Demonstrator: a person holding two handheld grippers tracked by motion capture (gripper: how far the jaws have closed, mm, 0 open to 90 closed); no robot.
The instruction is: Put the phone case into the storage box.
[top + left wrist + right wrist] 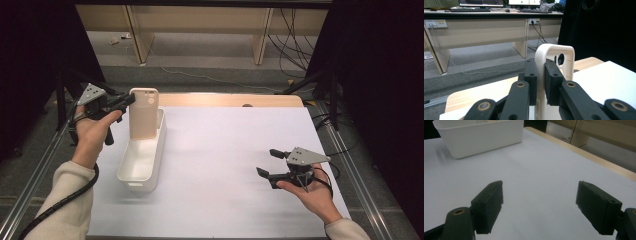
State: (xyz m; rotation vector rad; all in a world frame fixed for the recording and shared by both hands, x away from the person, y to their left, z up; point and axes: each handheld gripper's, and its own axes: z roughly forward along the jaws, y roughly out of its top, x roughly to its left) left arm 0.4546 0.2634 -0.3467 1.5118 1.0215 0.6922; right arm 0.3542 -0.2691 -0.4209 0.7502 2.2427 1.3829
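Left gripper (540, 75) has its 2 black jaws clamped tight on the edge of the cream phone case (144, 112), holding it upright over the far end of the white bin (141, 167), camera cutout at the top. The left hand (92, 132) wraps the handle, forearm angling in from the bottom left. Over on the right, the right gripper (267, 162) has its jaws spread wide with nothing between them, hovering low over the white table sheet (220, 145), palm cupped beneath. No readable writing on case or bin.

A high camera looks forward and down over the white-topped counter (225, 165), while each gripper camera sits close behind its fingers, both views sharing the long white plastic bin (142, 160).
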